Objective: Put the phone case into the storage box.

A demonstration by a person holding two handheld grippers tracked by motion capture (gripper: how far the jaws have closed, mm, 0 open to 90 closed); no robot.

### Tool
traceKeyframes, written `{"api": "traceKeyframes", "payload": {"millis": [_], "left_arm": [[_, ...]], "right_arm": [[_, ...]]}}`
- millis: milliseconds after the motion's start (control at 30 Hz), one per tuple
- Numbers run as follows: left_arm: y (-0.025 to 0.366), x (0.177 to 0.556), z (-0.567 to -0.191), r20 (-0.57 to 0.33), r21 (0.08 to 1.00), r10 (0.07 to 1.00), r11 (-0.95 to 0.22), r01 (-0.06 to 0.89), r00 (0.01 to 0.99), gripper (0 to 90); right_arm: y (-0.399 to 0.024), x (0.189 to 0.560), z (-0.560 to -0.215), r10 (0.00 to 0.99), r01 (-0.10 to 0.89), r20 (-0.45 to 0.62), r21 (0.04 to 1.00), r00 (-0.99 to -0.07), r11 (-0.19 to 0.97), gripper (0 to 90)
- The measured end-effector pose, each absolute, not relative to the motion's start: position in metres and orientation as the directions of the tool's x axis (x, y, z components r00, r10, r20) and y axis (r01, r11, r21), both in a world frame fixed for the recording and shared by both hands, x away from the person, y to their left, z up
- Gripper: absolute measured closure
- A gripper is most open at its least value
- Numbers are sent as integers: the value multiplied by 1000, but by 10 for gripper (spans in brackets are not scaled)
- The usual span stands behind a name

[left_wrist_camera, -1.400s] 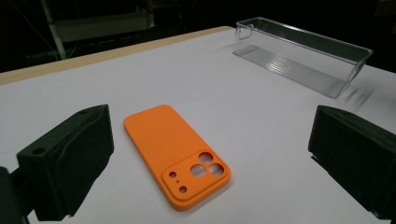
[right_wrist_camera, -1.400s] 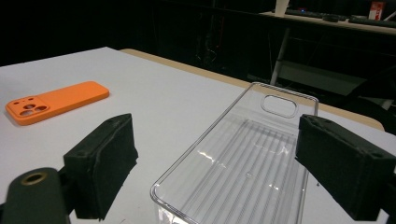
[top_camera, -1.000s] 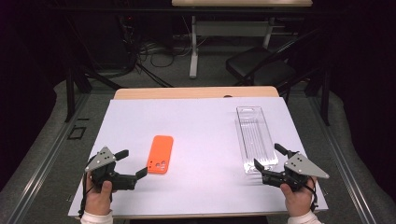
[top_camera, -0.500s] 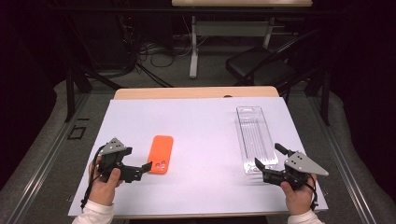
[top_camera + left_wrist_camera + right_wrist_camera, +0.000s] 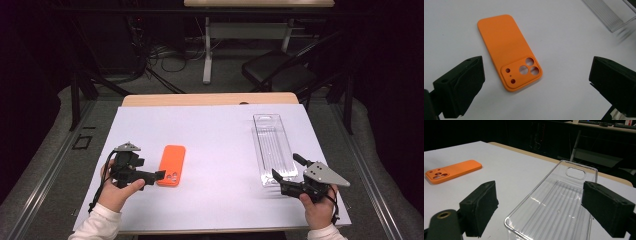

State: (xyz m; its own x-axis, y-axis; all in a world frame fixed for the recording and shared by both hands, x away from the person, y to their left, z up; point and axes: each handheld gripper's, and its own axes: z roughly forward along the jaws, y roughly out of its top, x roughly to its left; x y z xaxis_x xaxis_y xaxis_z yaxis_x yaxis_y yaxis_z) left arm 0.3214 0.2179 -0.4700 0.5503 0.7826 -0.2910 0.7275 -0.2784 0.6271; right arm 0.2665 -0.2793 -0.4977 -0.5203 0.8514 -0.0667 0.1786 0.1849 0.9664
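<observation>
An orange phone case lies flat on the white sheet, back side up, its camera cut-out at the near end. My left gripper sits just left of it, pointing at it, with its near fingertip next to the case's near corner. In the left gripper view the case lies ahead between the wide-apart jaws of this gripper, which is open. A clear plastic tray lies at the right. My right gripper is open at the tray's near end, its jaws either side without touching it.
The white sheet covers most of the table; a strip of wooden tabletop shows at the back. Beyond the table are a dark chair, desk legs and cables on the floor. The orange case lies far left of the tray.
My left gripper has moved away from the table's front edge and closer to the orange case. The right gripper, the case and the tray have stayed put.
</observation>
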Motion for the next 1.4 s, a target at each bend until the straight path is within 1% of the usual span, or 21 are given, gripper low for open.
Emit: {"api": "traceKeyframes", "payload": {"millis": [67,233,533,700,833,1067,1400], "left_arm": [[217,325,-471,-288,609,787,-289,738,545,3],[216,334,-472,-292,575,819,-263,775,494,3],[219,347,-467,-252,529,857,-267,806,449,4],[217,353,-466,-257,515,863,-258,817,434,4],[211,360,-466,-242,495,875,-260,829,419,4],[203,378,-473,-243,439,882,-270,857,403,6],[190,393,-485,-246,398,886,-276,875,392,12]], "right_arm": [[-279,267,-498,852,181,-66,966,-520,186,126],[-279,267,-498,850,186,-65,964,-523,188,128],[-278,267,-499,845,191,-66,962,-531,195,139],[-278,268,-500,843,190,-67,962,-534,197,139],[-278,268,-500,844,191,-69,961,-532,198,140],[-278,269,-501,842,189,-64,963,-536,194,140],[-279,269,-501,842,194,-62,962,-537,194,141]]}}
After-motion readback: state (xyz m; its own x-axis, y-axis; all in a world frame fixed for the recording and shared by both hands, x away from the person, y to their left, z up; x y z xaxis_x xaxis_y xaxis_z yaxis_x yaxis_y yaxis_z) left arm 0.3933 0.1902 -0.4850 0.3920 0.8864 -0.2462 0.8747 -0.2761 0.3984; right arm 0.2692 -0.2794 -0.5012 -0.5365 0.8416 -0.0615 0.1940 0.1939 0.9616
